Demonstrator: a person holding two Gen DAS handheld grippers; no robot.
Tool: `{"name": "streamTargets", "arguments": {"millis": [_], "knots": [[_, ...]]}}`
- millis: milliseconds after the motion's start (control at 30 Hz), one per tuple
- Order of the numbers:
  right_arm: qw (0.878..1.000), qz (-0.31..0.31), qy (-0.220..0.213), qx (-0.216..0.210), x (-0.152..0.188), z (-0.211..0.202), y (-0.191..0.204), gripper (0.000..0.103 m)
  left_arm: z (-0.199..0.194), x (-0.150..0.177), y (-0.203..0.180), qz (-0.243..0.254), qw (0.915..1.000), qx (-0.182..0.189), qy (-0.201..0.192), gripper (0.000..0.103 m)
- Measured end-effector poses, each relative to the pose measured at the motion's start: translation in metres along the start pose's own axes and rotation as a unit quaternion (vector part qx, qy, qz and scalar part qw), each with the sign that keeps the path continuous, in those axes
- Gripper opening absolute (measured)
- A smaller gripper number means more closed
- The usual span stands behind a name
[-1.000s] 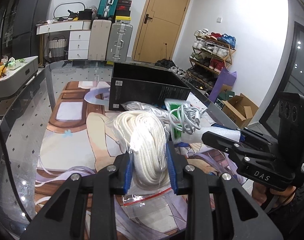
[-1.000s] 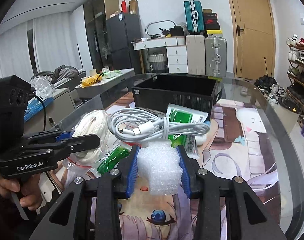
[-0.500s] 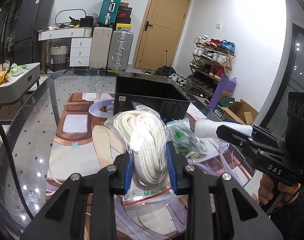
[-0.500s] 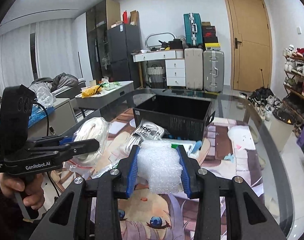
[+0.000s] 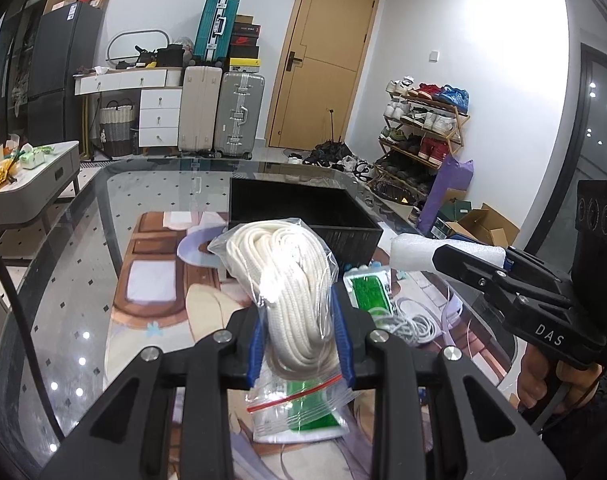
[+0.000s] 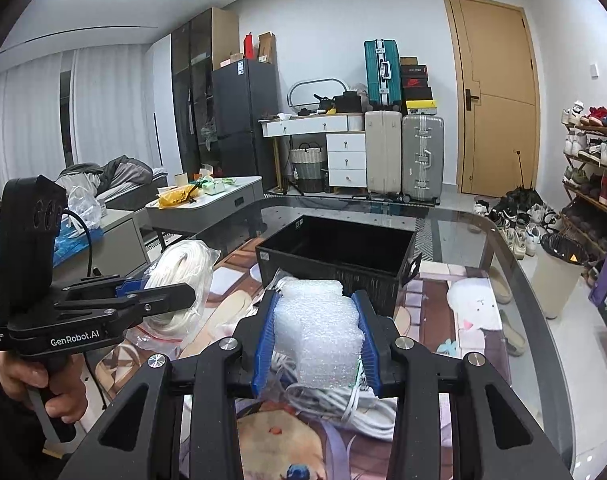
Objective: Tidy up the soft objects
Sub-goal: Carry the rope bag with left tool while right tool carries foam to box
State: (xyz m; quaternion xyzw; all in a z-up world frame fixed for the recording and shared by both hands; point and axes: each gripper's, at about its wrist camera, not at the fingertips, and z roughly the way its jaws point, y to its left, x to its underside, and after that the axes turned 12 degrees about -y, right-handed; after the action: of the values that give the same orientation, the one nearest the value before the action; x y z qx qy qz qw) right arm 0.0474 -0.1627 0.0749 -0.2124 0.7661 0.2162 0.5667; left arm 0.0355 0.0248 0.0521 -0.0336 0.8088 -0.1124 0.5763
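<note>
**Two soft items held aloft, black bin ahead**

Left gripper (image 5: 299,332): blue pads (image 5: 254,344) clamped on the waist of a bagged coil of white rope (image 5: 287,280), so the loops stand up above the jaws and the bag's zip end hangs below, clear of the mat. Right gripper (image 6: 317,340): jaws pinched on a wad of white foam wrap (image 6: 319,328), which is squeezed narrow at the grip. Both loads are carried side by side, apart, probably to be dropped together. Under them on the printed mat (image 5: 151,280) lie a white cable bundle (image 6: 343,400) and a green packet (image 5: 369,290), not yet sorted. The open black bin (image 6: 335,256) stands just beyond, its near rim the edge to clear; its inside looks empty. The glass table (image 5: 63,248) is bare to the left.
</note>
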Motion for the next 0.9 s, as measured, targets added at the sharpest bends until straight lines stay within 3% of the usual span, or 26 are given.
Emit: {"name": "streamTargets", "arguments": {"millis": [900], "knots": [[1.0, -0.005, 0.005, 0.015, -0.036, 0.083, -0.036, 0.037, 0.075, -0.048, 0.003, 0.018, 0.9998, 0.003, -0.003, 0.028]]}}
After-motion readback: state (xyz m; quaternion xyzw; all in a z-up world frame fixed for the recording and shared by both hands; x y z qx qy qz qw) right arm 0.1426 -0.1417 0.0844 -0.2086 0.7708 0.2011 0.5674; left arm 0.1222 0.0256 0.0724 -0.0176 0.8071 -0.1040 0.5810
